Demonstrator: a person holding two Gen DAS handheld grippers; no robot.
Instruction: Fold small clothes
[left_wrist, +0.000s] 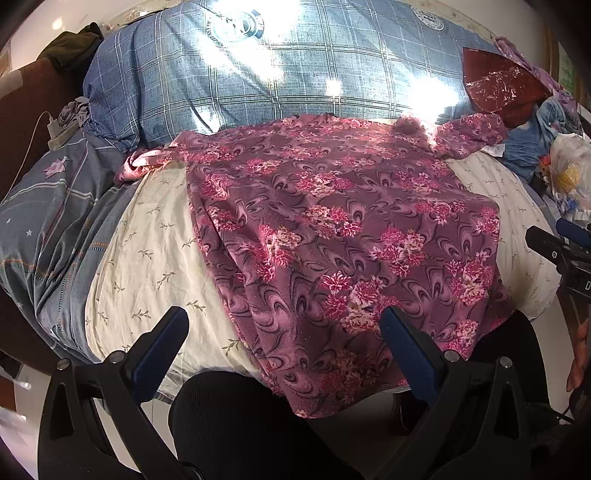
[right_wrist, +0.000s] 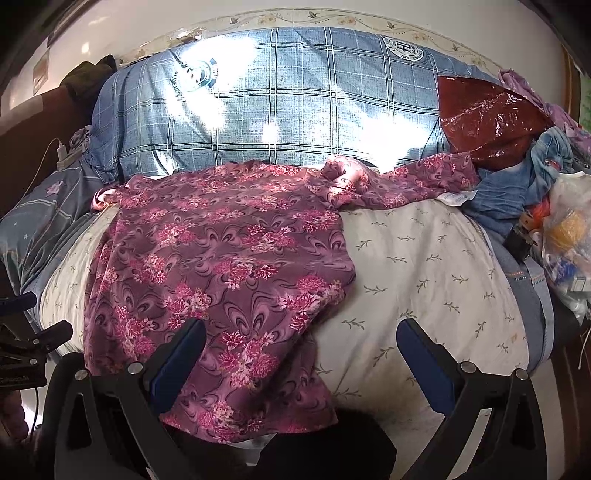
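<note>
At nine o'clock in the left wrist view lies a grey-blue star-printed quilt (left_wrist: 55, 221). The left claw (left_wrist: 284, 332) hangs with jaws spread wide, empty, above the hem of the purple floral short-sleeved shirt (left_wrist: 332, 229), which is spread flat on the cream leaf-print sheet (left_wrist: 147, 258) of the bed. The right claw (right_wrist: 301, 343) is likewise agape and empty, over the shirt's right edge. Judging from this, a good fold starts by pinching each hem corner squarely, then lifting both evenly toward twelve o'clock, where the blue plaid pillow (right_wrist: 295, 103) sits.
</note>
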